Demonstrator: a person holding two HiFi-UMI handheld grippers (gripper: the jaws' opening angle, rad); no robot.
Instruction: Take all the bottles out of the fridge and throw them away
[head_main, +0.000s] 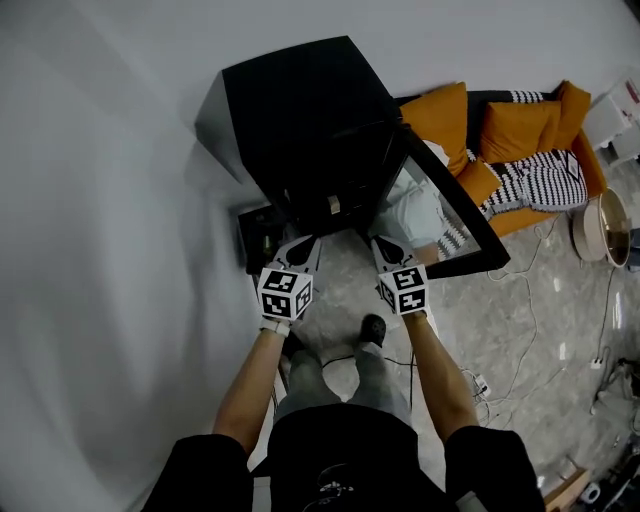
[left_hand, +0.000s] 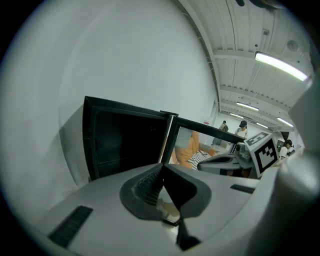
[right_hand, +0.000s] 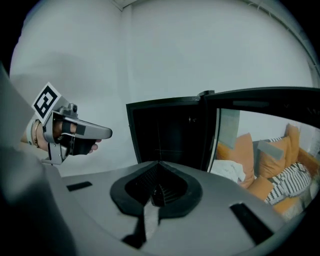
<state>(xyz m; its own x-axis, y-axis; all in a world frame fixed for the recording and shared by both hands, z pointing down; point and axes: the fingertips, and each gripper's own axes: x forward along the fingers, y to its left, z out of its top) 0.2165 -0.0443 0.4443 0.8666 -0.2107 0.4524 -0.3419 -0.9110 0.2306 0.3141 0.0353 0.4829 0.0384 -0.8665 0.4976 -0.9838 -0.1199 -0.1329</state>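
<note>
A black fridge (head_main: 300, 110) stands against the white wall, its glass door (head_main: 450, 215) swung open to the right. Its inside is dark in every view, and I cannot make out any bottle. My left gripper (head_main: 305, 243) and right gripper (head_main: 383, 243) are side by side just in front of the open fridge, pointing into it. In the left gripper view the left gripper (left_hand: 162, 167) has its jaws together with nothing between them, facing the fridge (left_hand: 125, 145). The right gripper (right_hand: 159, 164) is shut and empty too, aimed at the fridge opening (right_hand: 170, 135).
A sofa with orange and striped cushions (head_main: 500, 130) sits right of the fridge, behind the open door. Cables (head_main: 520, 350) trail over the grey floor at the right. A round pale object (head_main: 605, 225) stands at the far right. People (left_hand: 243, 129) stand far off.
</note>
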